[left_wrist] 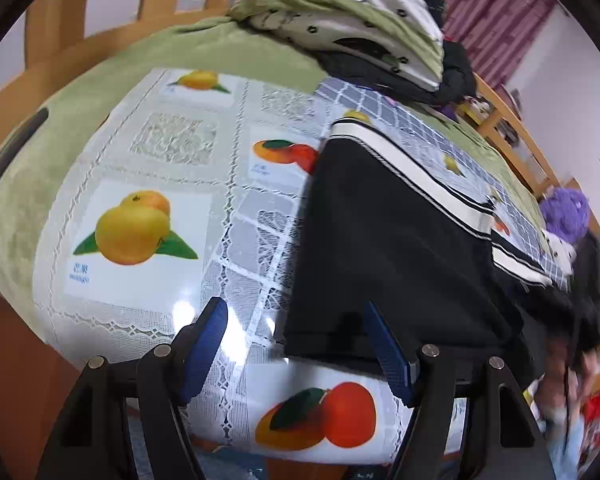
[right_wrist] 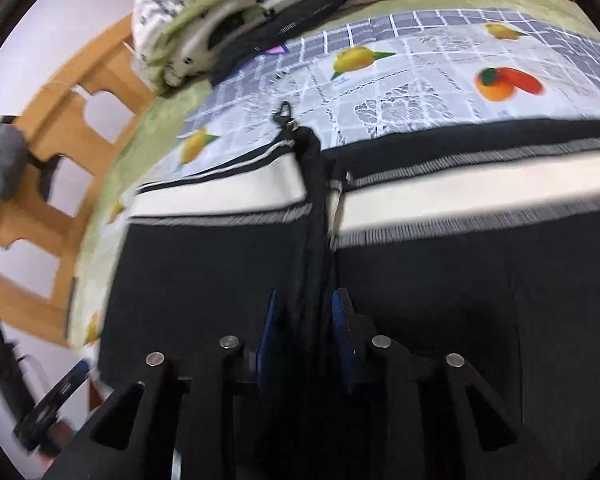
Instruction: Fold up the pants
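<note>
Black pants with a white striped band lie flat on the fruit-print tablecloth. My left gripper is open, its blue pads on either side of the pants' near hem corner, just above the cloth. In the right wrist view the pants fill the frame. My right gripper is shut on a raised ridge of black fabric running up toward the white band and a metal clip.
A pile of folded bedding and dark clothes sits at the far end of the green blanket. A wooden bed frame borders the bed. A purple plush toy lies at the right edge.
</note>
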Demonstrator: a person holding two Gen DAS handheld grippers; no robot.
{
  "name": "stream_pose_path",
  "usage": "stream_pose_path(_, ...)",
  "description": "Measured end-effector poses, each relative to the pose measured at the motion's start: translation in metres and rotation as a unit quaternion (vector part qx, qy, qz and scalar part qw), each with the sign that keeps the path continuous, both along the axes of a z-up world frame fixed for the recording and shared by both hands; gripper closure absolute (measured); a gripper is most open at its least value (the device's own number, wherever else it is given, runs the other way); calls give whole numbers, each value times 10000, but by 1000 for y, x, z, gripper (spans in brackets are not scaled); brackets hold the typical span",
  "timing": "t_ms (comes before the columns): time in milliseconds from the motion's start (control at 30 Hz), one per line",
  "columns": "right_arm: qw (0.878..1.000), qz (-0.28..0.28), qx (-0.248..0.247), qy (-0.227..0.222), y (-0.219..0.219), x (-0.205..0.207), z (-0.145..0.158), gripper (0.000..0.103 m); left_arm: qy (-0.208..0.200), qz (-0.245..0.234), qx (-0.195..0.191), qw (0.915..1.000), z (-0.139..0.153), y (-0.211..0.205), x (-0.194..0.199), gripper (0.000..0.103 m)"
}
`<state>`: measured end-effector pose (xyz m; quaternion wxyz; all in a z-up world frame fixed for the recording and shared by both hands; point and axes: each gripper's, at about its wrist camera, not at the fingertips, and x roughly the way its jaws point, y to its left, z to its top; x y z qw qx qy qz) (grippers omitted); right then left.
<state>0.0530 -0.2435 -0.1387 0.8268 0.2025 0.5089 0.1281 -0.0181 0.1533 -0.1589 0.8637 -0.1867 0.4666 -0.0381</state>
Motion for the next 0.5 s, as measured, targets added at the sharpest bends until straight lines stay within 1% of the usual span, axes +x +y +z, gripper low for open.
stream_pose_path(67,9999,91,58,83,4,-16,-5,74,113,-10,-177,9998,-7,0,6,34)
stream_pose_path(133,9996,93,96,246,7,-27,-20,73,261,-43,-341,9991,-16,-3,13,34)
stream_pose_path(200,9997,14,147,202,8,-32,-27,74,293,-43,-357,9989,-20,-7,16,34)
stream_pose_path(233,9992,64,312,220,5,-33,-23,83,269,-59,-301,9992,-19,-9,16,34)
stream_pose_path(267,9979,38,622,176,-2,-35,-18,87,232,-97,-268,9993,-16,-10,15,34)
stream_pose_path(300,9947,-28,1031,52,-11,-39,-11,87,192,-118,-269,9994,-14,-11,14,34)
stream_pose_path(333,9931,-17,1175,3,-14,-43,-6,88,172,-120,-271,9994,-14,-11,14,34)
stream_pose_path(400,9929,-17,1187,98,-13,-47,-11,88,186,-82,-292,9994,-16,-10,15,34)
stream_pose_path(433,9943,10,1026,289,-9,-47,-24,88,241,-17,-334,9991,-20,-10,17,34)
stream_pose_path(467,9953,5,896,365,-7,-47,-33,87,260,8,-354,9990,-22,-10,18,34)
stream_pose_path(500,9948,-20,951,368,-8,-47,-39,87,241,20,-334,9992,-22,-10,19,34)
